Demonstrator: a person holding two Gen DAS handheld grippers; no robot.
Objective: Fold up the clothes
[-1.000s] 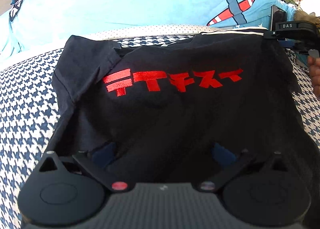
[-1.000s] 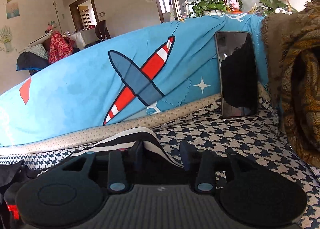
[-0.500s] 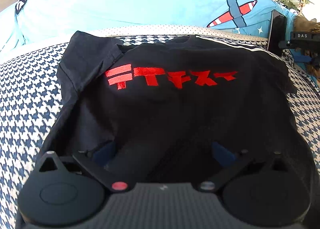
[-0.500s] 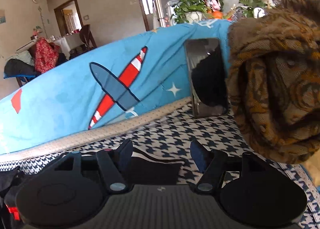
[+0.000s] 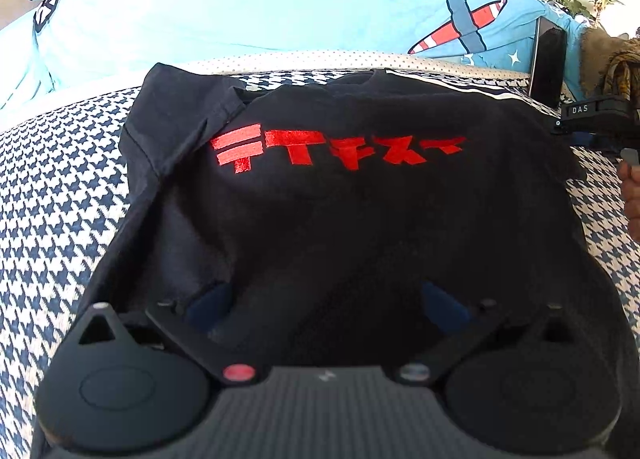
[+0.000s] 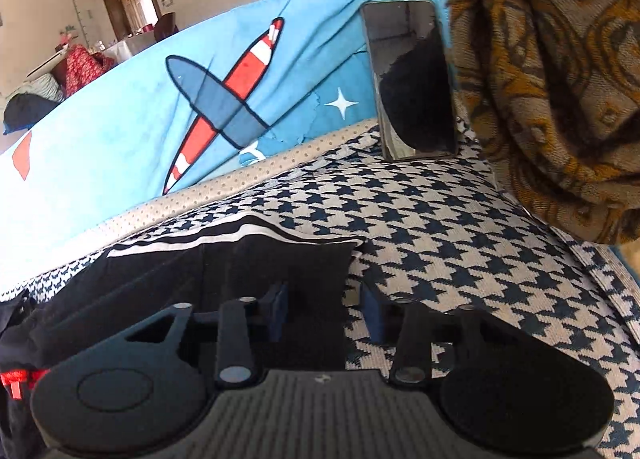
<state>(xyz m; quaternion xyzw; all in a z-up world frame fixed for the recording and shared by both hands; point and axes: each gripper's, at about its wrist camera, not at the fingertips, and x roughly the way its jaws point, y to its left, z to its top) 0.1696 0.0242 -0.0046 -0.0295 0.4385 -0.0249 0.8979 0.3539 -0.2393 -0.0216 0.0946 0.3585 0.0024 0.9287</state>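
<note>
Black T-shirt (image 5: 340, 195), spread flat: left gripper (image 5: 326, 299) fingers wide apart; right gripper (image 6: 324, 311), fingers just narrowing, straddles sleeve edge (image 6: 344, 259) unpinched; next, clamp and fold inward.

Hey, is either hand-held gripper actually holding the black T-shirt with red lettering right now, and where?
Neither visibly grips the black T-shirt with red lettering. The left hand-held gripper stands wide open over its lower part; the right hand-held gripper straddles its sleeve edge, pads apart.

right gripper (image 6: 324, 315) narrowed, over shirt sleeve (image 6: 280, 259)
</note>
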